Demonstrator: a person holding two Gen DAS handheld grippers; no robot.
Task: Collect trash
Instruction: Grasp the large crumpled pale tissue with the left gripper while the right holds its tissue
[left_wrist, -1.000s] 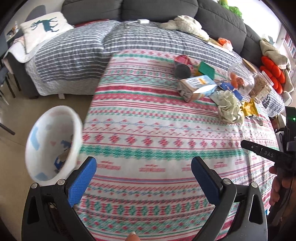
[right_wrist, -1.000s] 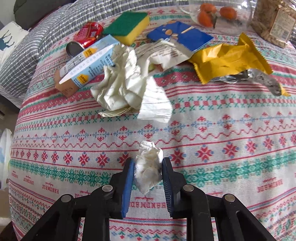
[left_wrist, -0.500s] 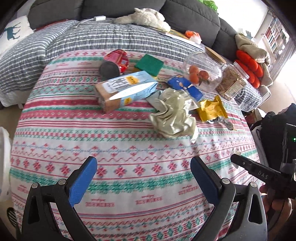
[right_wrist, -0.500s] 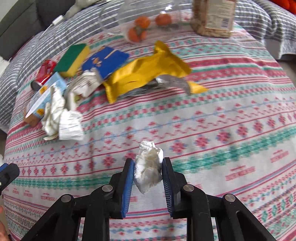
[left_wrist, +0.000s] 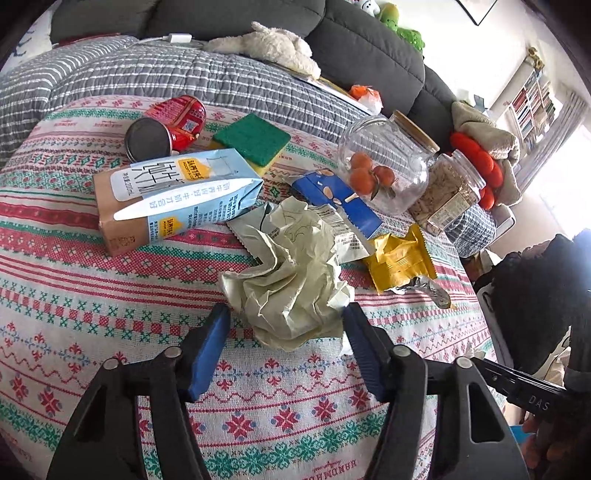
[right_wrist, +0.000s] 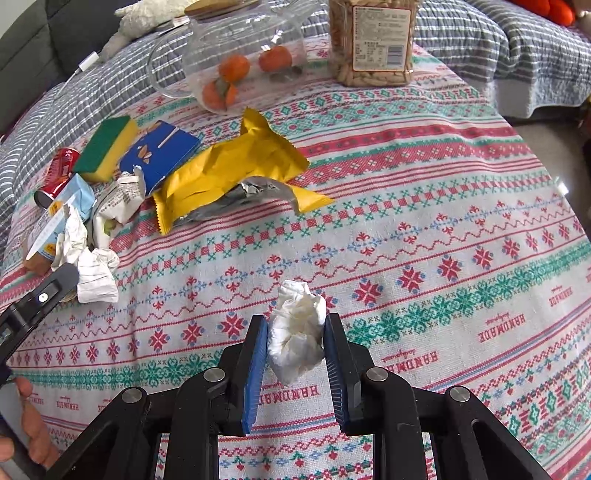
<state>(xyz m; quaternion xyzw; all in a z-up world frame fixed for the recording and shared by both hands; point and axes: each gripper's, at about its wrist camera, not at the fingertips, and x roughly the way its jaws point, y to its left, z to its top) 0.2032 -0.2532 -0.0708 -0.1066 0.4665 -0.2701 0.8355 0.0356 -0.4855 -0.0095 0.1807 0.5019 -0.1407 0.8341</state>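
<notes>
crumpled paper filling left jaws' gap, bare tablecloth rightward

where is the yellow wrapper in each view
Left wrist: the yellow wrapper lies right of centre, beyond the crumpled paper.
Right wrist: the wrapper lies upper left of centre, flattened on the cloth.
Shared landmark: the blue packet touching it, below the glass jar of oranges.

We see both views bright with daylight; in the left wrist view the window at the far right is blown out to white glare. Strong fisheye bending curves the patterned cloth and darkens the corners. Shadows are soft, and both pictures are sharp, without motion blur.
</notes>
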